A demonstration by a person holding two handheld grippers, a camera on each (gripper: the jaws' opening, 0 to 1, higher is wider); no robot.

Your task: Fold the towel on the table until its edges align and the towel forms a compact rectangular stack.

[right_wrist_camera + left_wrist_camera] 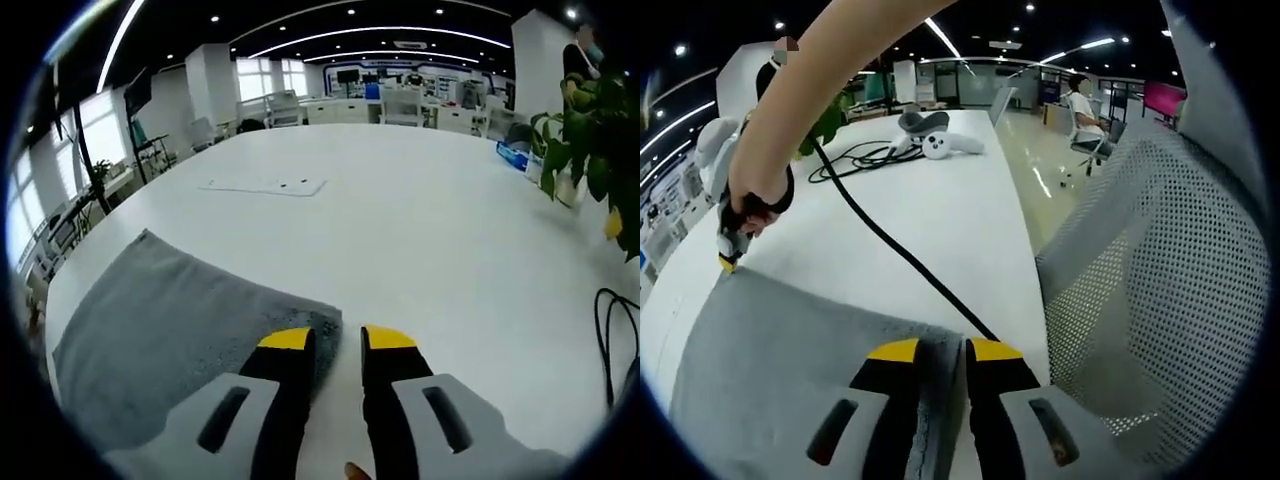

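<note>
The grey towel is lying flat on the white table, and both grippers are working at corners of it. In the left gripper view the left gripper is sitting right at the towel's near right edge, its yellow-tipped jaws nearly closed with a fold of grey cloth running up between them, so it appears to be pinching that edge. In the same view the right gripper is coming in from the left, held in a person's hand, with its tip touching the towel's far left corner. In the right gripper view the right gripper is showing its jaws with a narrow gap, the left jaw overlapping the towel at its corner and the right jaw over bare table; whether cloth is actually caught between them I cannot tell. The towel is spreading away to the left of those jaws, its long axis running toward the table's left edge. A black cable is crossing the table toward a white controller, well apart from the cloth, and a mesh chair is standing beside the table on the right. With two corners of one side in hand, the fold would likely carry that side across the towel to the opposite edge
</note>
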